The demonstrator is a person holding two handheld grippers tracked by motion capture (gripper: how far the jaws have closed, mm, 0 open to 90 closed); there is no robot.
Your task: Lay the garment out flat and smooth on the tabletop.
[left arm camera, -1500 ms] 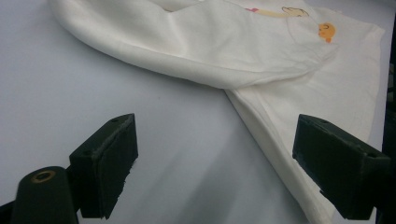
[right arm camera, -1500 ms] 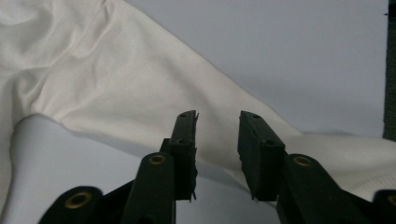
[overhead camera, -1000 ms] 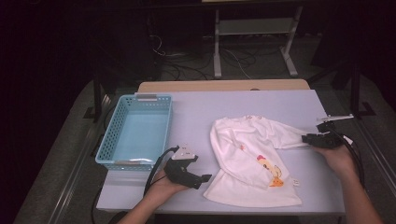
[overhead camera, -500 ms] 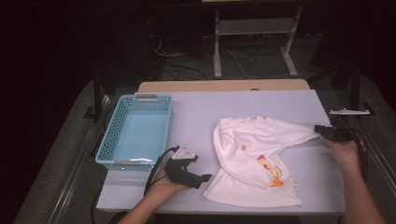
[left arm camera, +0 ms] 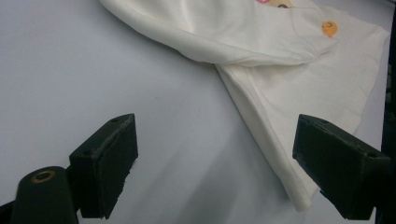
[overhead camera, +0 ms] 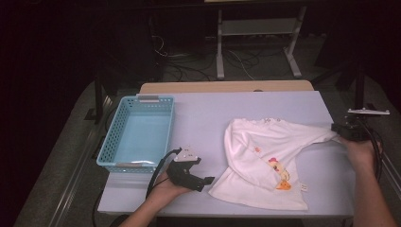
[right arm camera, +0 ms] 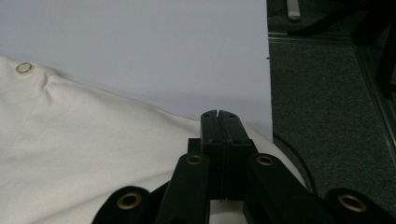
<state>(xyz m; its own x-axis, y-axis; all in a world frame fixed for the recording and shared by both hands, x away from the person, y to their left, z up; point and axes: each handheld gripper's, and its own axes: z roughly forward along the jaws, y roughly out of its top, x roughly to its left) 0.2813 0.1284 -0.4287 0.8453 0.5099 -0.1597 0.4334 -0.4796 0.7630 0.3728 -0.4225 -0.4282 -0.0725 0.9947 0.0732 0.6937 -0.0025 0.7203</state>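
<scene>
A white child's shirt (overhead camera: pixel 257 165) with a chick print lies on the right half of the pale table (overhead camera: pixel 203 113). One sleeve is stretched out toward the table's right edge. My right gripper (overhead camera: pixel 336 128) is shut on the end of that sleeve; in the right gripper view its jaws (right arm camera: pixel 218 114) are pressed together over the white cloth (right arm camera: pixel 70 140). My left gripper (overhead camera: pixel 208 182) rests near the front edge, just left of the shirt's hem. Its jaws (left arm camera: pixel 233 163) stand wide apart with bare table between them, and the shirt's folded edge (left arm camera: pixel 261 42) lies just ahead.
A light blue plastic basket (overhead camera: pixel 111 137) stands on the left of the table, with nothing in it. Off the right edge is dark carpet (right arm camera: pixel 327 93). A metal rack's legs (overhead camera: pixel 293 52) and cables stand beyond the far edge.
My right gripper has moved to the right, drawing the sleeve out straight toward the table's right edge. The left gripper has stayed put.
</scene>
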